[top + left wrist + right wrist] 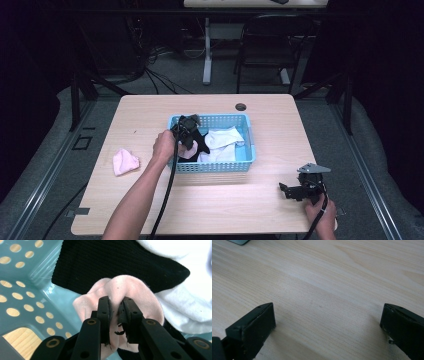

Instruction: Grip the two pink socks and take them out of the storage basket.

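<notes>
A: Left gripper (pixel 116 306)?
B: Jaws pinched on a pale pink cotton sock (pixel 130 290) inside the perforated blue plastic basket (pixel 212 166), over black fabric (pixel 112 260).
A: Right gripper (pixel 328 322)?
B: Jaws wide apart above the light wooden table (pixel 332 277).

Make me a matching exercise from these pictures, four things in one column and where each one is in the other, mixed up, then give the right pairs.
Things:
1. left gripper
2. right gripper
3. loose pink cloth
4. white cloth

Places or states:
A. on the bare table, left of the basket
B. open over the wood near the right edge
C. in the basket's right half
D. in the basket, shut on a pink sock

Pairs: 1-D, 2-B, 3-A, 4-C
</notes>
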{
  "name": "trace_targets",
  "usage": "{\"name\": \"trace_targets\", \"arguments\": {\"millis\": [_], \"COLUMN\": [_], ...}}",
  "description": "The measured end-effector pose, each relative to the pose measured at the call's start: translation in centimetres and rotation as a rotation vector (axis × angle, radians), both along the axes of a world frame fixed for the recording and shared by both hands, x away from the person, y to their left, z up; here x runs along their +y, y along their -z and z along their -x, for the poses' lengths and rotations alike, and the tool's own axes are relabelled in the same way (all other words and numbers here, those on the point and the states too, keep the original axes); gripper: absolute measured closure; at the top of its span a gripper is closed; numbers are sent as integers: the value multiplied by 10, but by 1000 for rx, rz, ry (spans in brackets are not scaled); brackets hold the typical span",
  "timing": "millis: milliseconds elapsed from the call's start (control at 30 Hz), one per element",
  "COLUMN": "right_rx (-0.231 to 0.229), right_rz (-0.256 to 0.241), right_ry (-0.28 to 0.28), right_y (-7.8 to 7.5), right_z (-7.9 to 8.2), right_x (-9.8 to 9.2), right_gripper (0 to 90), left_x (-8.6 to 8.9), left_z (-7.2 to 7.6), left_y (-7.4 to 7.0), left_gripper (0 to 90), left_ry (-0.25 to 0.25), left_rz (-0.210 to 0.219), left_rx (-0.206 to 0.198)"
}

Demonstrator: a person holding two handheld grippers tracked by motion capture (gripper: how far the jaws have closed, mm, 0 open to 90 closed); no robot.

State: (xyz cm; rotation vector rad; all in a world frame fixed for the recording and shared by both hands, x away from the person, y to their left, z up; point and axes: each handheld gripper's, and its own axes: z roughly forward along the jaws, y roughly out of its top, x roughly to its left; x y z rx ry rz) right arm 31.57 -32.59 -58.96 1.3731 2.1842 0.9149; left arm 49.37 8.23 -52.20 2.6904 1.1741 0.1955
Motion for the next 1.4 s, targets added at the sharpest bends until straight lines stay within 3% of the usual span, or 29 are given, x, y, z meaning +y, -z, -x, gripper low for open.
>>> {"name": "trace_targets", "arguments": {"millis": [233,600,1033,1400], "right_rx": [0,0,0,0], "right_rz": [0,0,0,0], "right_ry": [0,0,0,0], "right_y": [0,0,0,0], "right_z": [0,0,0,0], "right_x": [0,0,0,0], "right_gripper": [0,0,0,0], "left_x": [3,5,10,13], "left_z": [5,16,22,28], "left_y": [-12,-44,-76,-107], "left_gripper": [788,787,786,786], "left_ry": [12,32,59,75], "left_rz": [27,86,147,164], "left_rx": [-21,-71,-83,-118]}}
